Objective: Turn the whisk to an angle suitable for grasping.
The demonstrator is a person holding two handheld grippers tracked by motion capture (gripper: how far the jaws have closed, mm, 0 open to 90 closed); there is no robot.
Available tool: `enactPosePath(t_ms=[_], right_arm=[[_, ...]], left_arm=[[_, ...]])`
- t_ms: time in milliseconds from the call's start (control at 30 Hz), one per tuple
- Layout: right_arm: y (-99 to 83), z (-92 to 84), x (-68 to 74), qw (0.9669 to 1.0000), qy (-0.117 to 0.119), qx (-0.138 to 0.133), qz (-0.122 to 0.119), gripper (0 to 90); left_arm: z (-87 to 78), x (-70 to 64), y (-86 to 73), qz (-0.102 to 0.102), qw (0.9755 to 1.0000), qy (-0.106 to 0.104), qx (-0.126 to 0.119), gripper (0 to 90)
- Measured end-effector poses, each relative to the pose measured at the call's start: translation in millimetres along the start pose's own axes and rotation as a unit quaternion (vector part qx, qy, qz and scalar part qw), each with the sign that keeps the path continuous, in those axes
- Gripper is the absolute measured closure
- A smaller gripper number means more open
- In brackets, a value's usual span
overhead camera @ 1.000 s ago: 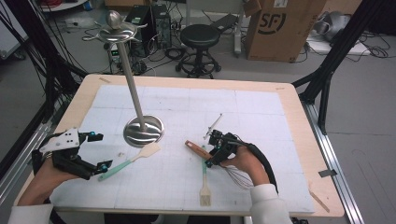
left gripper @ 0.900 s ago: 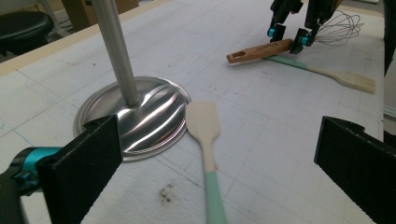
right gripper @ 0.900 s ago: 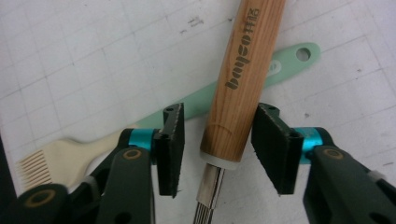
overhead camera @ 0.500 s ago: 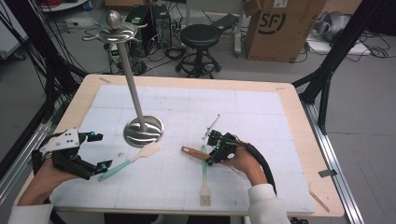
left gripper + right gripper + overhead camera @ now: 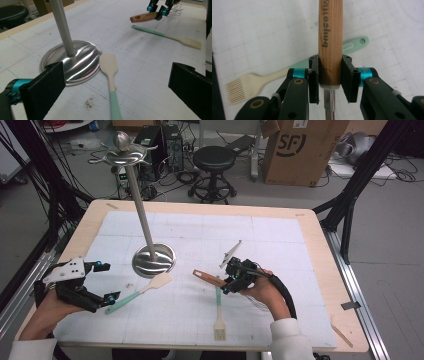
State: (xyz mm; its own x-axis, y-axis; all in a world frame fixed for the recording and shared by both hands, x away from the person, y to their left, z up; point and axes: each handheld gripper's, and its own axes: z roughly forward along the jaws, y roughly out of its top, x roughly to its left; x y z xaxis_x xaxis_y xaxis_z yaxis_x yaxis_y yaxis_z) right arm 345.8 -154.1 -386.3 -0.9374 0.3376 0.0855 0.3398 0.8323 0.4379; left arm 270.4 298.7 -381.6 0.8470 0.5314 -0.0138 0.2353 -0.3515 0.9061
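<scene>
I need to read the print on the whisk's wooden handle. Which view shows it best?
The right gripper view: the handle is close, lettering facing the camera. The high view and left gripper view show it small, print unreadable.

The whisk [image 5: 330, 37] handle is reddish wood with dark lettering. The spatula [image 5: 110, 72] and brush [image 5: 218, 312] are cream with mint handles. The stand [image 5: 152, 261] is shiny silver; the mat [image 5: 280, 245] white, gridded.

Grey floor [image 5: 390, 245], black stool [image 5: 214, 157] far centre, cardboard box [image 5: 295, 150] far right, cable clutter and computer tower [image 5: 165, 140] far left, black frame legs either side.
</scene>
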Motion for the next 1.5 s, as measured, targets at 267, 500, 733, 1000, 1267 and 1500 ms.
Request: enactPosePath(t_ms=[267, 500, 733, 1000, 1267, 1500], right_arm=[[-0.4, -19.8, 8.1, 0.9975, 0.000, -0.065, -0.026, 70.3], [1.3, -39.7, 13.6, 0.9928, 0.010, -0.116, -0.029, 70.3], [6.3, -55.0, 21.4, 0.9833, 0.024, -0.173, -0.051, 70.3], [12.0, -63.2, 27.8, 0.9747, 0.034, -0.211, -0.065, 70.3], [17.5, -72.2, 34.6, 0.9715, 0.034, -0.226, -0.064, 70.2], [26.4, -77.8, 39.1, 0.9675, 0.029, -0.242, -0.067, 70.2]], left_arm=[[1.0, -1.0, -0.1, 0.000, 1.0000, 0.001, 0.002, 1.6], [2.5, -1.9, 0.0, 0.004, 1.0000, -0.001, 0.006, 1.7], [3.7, -2.1, 1.7, 0.007, 1.0000, -0.005, 0.005, 1.7], [4.5, 0.5, 1.8, 0.003, 1.0000, -0.004, 0.002, 1.7], [3.9, 0.1, 2.0, 0.004, 1.0000, -0.003, 0.002, 1.7], [3.4, 0.0, 2.1, 0.002, 1.0000, -0.002, 0.001, 1.6]])
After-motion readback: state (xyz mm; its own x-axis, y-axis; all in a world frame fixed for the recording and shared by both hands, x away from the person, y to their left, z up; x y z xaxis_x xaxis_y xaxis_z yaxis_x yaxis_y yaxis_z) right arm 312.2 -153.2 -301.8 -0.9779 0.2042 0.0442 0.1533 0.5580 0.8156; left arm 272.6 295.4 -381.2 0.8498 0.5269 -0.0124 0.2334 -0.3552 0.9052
